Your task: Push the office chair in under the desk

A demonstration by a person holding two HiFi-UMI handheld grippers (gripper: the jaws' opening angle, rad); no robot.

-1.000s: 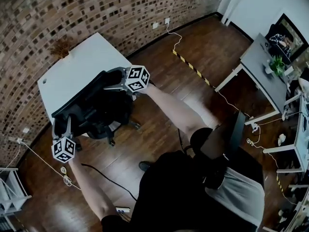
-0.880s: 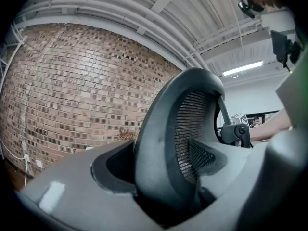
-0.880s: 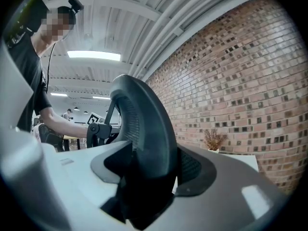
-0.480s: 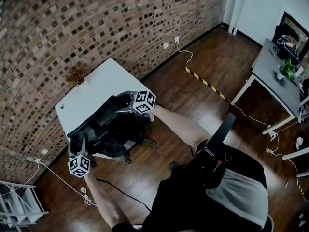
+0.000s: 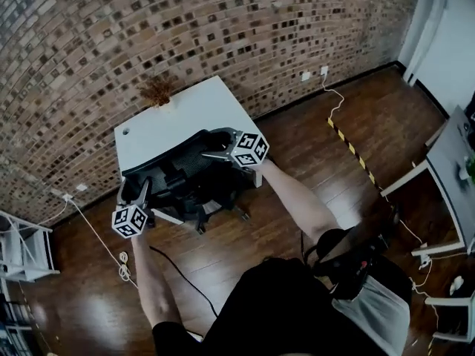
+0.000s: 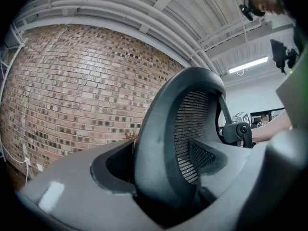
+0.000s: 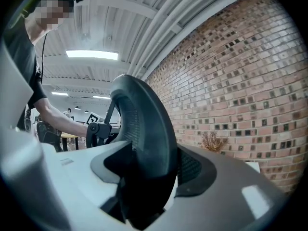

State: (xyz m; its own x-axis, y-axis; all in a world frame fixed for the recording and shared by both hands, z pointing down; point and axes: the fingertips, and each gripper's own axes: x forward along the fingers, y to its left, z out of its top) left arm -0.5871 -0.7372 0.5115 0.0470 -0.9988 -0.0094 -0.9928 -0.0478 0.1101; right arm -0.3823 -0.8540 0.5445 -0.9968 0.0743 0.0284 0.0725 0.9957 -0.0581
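- The left gripper [image 5: 140, 189] is clamping its jaws on the left rim of the office chair [image 5: 185, 178]'s mesh backrest [image 6: 190, 129]; the rim is filling the gap between the two jaws, which are standing partly apart around it.
- The right gripper [image 5: 220, 145] is gripping the opposite rim of the same backrest in the same way, with the dark rim sitting squarely between its jaws and both pads pressing on it.
- The office chair is standing directly ahead of both grippers, between them, and its wheeled base [image 5: 202, 223] is showing below them on the wooden floor [image 5: 312, 147].
- The white table [image 5: 189, 110] is lying just beyond the backrest from the grippers, against the brick wall [image 5: 223, 28], and the chair is sitting right up against its near edge.
- A dried plant [image 5: 157, 91] is resting at the table's far edge, beyond both grippers; what is holding it is too small to tell.
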